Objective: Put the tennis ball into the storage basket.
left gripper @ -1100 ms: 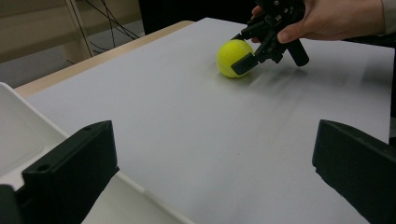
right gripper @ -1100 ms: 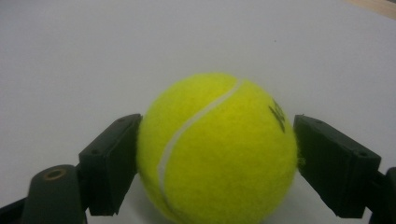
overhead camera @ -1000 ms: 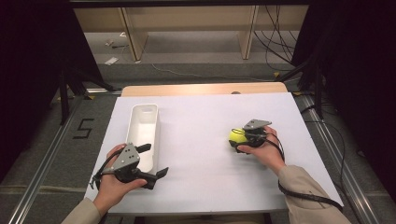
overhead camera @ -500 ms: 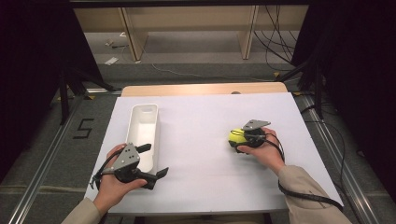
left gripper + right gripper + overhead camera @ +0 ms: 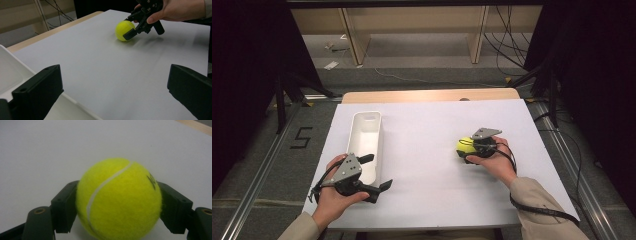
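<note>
Surface: white table is standing over a grey floor, with a wooden shelf frame sitting behind it and dark curtains hanging at both sides.
Ball: yellow tennis ball is sitting on the table, wedged between the fingers of the right gripper; its white seam is curving toward that gripper's camera.
Right gripper: its two black fingers are clenching on the ball, one pressing each side, with the ball's underside touching the table.
Left gripper: left gripper is resting low at the near edge, fingers released and spread wide, gripping nothing.
Tray: white tray is lying just beside the left fingers, one finger reaching over its near end.
Gap: ball is lying well apart from the left fingers, across bare table.
</note>
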The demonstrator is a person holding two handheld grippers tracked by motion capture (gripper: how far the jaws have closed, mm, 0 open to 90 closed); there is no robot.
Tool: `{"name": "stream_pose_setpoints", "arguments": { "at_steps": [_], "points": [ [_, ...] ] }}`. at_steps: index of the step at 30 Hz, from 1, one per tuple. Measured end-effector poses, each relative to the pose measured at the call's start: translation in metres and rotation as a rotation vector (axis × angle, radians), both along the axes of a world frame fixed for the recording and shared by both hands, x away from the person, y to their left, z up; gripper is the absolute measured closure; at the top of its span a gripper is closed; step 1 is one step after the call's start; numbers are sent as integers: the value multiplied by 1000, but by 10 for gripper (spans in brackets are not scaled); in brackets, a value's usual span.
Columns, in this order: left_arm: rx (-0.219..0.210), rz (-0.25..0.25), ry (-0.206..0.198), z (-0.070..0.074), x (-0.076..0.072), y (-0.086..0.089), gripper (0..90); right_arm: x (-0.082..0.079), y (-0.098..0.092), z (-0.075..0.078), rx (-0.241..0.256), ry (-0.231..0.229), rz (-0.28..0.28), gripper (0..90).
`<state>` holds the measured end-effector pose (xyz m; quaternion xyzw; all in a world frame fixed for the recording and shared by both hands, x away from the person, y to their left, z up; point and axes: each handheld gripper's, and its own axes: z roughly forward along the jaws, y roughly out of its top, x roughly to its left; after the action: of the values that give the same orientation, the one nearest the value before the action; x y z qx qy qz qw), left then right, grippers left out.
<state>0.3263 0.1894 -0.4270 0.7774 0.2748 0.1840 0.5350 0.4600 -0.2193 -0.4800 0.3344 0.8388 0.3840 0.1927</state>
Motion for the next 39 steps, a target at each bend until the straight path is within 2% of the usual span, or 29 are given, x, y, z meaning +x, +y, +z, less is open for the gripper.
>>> {"name": "stream_pose_setpoints", "arguments": {
  "at_steps": [13,22,39],
  "points": [
    [1,-1,0,0,0,0,0,0,-1,5,20,-13,-2,265],
    [0,-1,1,0,0,0,0,-1,-1,10,52,-22,-6,266],
    [4,-1,2,-1,0,0,0,-3,2,23,100,-65,-9,266]
  ]
}}
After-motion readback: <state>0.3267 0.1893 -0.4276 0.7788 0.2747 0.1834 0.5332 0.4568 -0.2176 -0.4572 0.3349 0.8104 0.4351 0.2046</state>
